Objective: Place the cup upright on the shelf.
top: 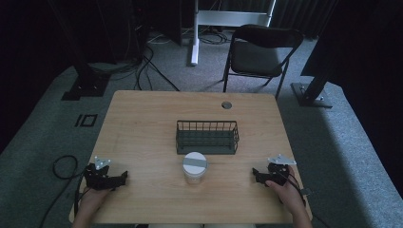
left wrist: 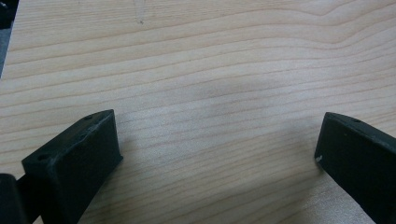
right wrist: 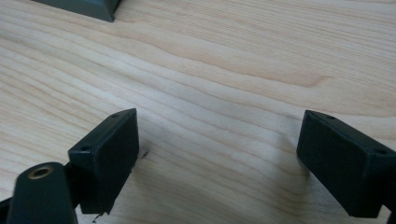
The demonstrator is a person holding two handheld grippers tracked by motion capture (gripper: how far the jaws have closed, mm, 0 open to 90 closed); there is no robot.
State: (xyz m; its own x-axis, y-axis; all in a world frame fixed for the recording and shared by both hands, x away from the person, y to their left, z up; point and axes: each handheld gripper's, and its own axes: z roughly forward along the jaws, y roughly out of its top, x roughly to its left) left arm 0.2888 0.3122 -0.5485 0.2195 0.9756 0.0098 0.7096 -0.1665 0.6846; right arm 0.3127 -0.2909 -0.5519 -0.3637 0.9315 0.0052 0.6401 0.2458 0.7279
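Note:
A clear jar with a grey lid stands on the wooden table near the front middle. Just behind it sits a dark wire basket, whose corner shows at the top of the right gripper view. My left gripper rests near the table's front left, held by a hand. Its jaws stand wide apart over bare wood. At the front right my right gripper lies low on the table, open too, with nothing between its fingers.
A round cable hole sits near the table's far edge. Beyond the table a black folding chair stands on the grey carpet, with dark stand bases and loose cables around. A cable loop lies left of the table.

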